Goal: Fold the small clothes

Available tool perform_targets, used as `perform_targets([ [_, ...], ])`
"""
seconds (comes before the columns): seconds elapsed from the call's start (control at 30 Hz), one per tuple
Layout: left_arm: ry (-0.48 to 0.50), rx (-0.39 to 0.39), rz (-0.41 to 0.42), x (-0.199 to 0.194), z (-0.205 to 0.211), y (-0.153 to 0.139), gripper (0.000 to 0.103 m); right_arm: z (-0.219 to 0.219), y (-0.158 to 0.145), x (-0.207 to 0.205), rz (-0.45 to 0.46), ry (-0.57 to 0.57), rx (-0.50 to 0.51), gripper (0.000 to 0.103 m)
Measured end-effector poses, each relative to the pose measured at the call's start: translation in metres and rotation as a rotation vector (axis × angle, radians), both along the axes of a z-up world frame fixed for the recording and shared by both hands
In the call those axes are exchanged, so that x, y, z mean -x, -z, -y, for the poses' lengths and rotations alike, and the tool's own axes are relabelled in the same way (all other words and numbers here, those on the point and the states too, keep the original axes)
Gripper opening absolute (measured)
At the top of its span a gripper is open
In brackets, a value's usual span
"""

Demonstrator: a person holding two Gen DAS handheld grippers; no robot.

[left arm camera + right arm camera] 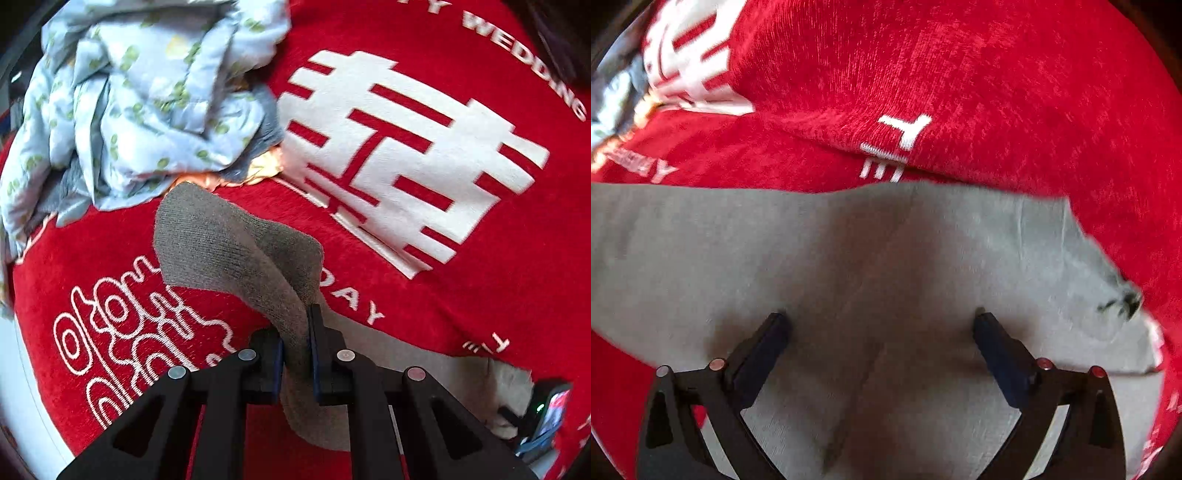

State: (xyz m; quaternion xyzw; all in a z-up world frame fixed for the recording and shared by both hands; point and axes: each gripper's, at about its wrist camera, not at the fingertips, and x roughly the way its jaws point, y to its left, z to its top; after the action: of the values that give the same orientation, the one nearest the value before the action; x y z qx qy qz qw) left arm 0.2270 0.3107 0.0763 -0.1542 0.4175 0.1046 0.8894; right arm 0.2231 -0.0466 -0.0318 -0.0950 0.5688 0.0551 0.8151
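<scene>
Red cloth point(461, 295) with white lettering covers surface. Blue floral clothes pile point(140, 96) at far left. Grey garment point(849, 258) lies flat under right hand-held gripper point(881, 325), fingers spread wide, released. Left hand-held gripper point(296, 332) clenched on garment's raised edge.

The grey cloth point(871, 258) runs off the lower frame edge.
</scene>
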Motion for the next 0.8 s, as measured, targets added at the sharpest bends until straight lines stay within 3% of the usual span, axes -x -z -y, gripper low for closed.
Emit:
perform_targets([
  [0.13, 0.039, -0.001, 0.000, 0.002, 0.023, -0.004, 0.012, 0.025, -0.046, 0.028, 0.121, 0.022, -0.098, 0.095],
  [0.33, 0.177, -0.018, -0.017, 0.006, 0.099, -0.012, 0.012, 0.133, -0.093, 0.101, 0.221, 0.188, -0.101, 0.095],
  [0.47, 0.292, -0.027, -0.022, 0.015, 0.172, -0.026, 0.012, 0.204, -0.095, 0.142, 0.199, 0.292, -0.059, 0.095],
  [0.63, 0.477, -0.070, -0.023, 0.039, 0.293, -0.039, 0.012, 0.275, -0.090, 0.188, 0.186, 0.405, -0.047, 0.095],
  [0.8, 0.633, -0.136, -0.102, 0.068, 0.411, -0.011, 0.012, 0.341, -0.084, 0.221, 0.188, 0.526, -0.117, 0.095],
])
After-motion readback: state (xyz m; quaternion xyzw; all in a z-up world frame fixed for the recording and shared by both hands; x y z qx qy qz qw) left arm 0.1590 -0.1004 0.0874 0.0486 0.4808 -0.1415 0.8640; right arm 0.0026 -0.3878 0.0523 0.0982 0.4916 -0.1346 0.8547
